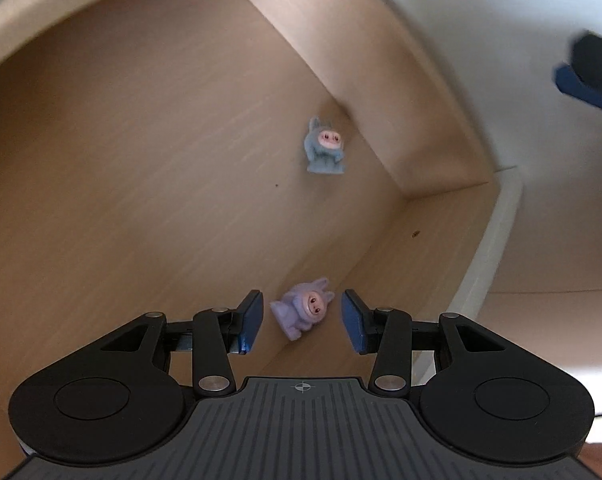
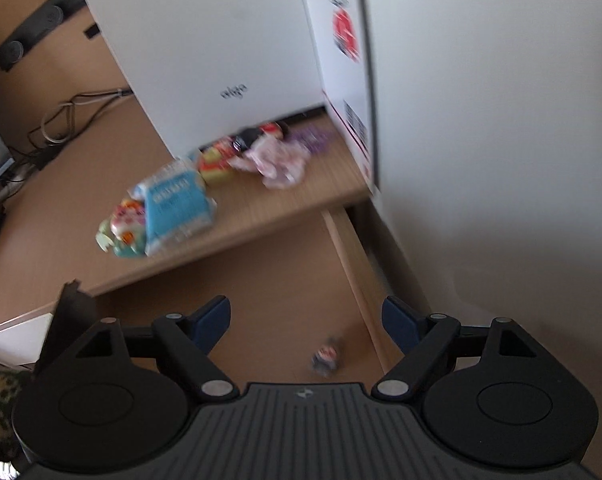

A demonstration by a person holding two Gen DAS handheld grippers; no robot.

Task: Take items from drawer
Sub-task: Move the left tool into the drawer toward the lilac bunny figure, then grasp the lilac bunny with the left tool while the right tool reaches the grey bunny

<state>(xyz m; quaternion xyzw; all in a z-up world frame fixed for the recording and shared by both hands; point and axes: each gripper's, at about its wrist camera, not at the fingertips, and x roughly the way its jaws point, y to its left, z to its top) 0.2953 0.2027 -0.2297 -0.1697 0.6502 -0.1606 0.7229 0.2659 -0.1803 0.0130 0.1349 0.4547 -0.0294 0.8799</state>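
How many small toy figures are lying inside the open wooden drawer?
2. The small purple flocked figure lies between the open pads of the left gripper. The small blue-grey flocked figure stands near the drawer's side wall. Others may be out of view.

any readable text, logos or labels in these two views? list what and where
"aigo": grey logo on the white box, right wrist view; blurred, a likely reading.
Red print and a black code patch on the carton side: too blurred to read.
Blue snack packet: print unreadable.
Left wrist view: no text.
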